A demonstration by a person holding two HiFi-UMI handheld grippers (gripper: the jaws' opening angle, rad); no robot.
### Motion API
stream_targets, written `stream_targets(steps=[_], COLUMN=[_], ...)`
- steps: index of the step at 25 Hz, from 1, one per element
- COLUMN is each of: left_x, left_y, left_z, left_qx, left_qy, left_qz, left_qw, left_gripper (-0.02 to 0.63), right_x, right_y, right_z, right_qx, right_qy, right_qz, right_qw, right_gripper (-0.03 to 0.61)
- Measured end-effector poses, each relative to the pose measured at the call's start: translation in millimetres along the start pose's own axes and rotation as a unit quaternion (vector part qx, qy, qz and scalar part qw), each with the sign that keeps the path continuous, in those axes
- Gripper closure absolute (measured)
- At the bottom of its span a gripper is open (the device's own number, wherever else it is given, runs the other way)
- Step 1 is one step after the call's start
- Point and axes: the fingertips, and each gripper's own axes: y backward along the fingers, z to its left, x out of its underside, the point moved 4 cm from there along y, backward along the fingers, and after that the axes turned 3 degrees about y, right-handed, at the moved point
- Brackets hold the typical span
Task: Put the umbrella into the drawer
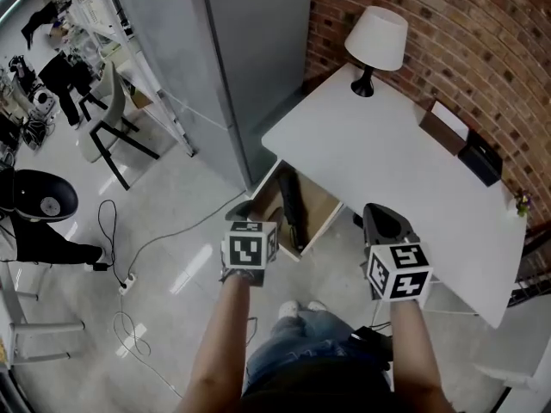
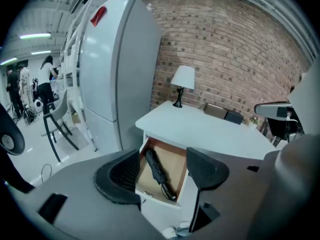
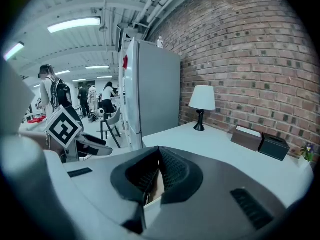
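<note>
The black umbrella (image 2: 156, 174) lies in the brown drawer (image 2: 173, 165) under the white table (image 1: 387, 153). On the table stands a white lamp (image 1: 379, 37) with a black foot. Behind the table is a red brick wall (image 1: 465, 33).

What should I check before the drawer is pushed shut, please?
1. Umbrella lies inside the drawer: ok.
2. Nothing hangs over the drawer's front edge: ok, as far as the left gripper view shows.
3. Umbrella sits low enough to pass under the desk: cannot tell.
4. Left gripper has let go: ok, jaws apart with nothing gripped.
5. Right gripper is free: ok, jaws together and empty.
6. Drawer shut: not ok, it stands pulled out.
</note>
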Motion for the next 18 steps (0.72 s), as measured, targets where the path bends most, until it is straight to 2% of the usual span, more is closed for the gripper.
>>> stream_targets(steps=[3, 6, 9, 18], left_x=[-13.6, -26.7, -46.6, -104.7], left_y=[11.6, 24.0, 40.3, 95.7], left_z=[-10.5, -23.0, -32.1, -41.8], left_qx=[-0.009, -0.009, -0.006, -0.032], left_qy=[-0.018, -0.032, -0.047, -0.095], left_qz=[-0.02, -0.042, -0.085, -0.198], left_qw=[0.9996, 0.9986, 0.9952, 0.975], left_gripper=[0.327, 0.327, 0.327, 0.344], right_x=[-8.2, -16.0, -28.4, -81.2], right_y=[12.3, 27.3, 38.6, 70.1], right_z=[-9.9, -22.8, -29.9, -29.6], right_qx=[-0.003, 0.004, 0.004, 0.011], right_qy=[0.0, -0.021, -0.033, 0.057], right_qz=[-0.019, -0.039, -0.061, -0.138], right_qw=[1.0, 0.999, 0.998, 0.989], right_gripper=[0.578, 0.578, 0.578, 0.578])
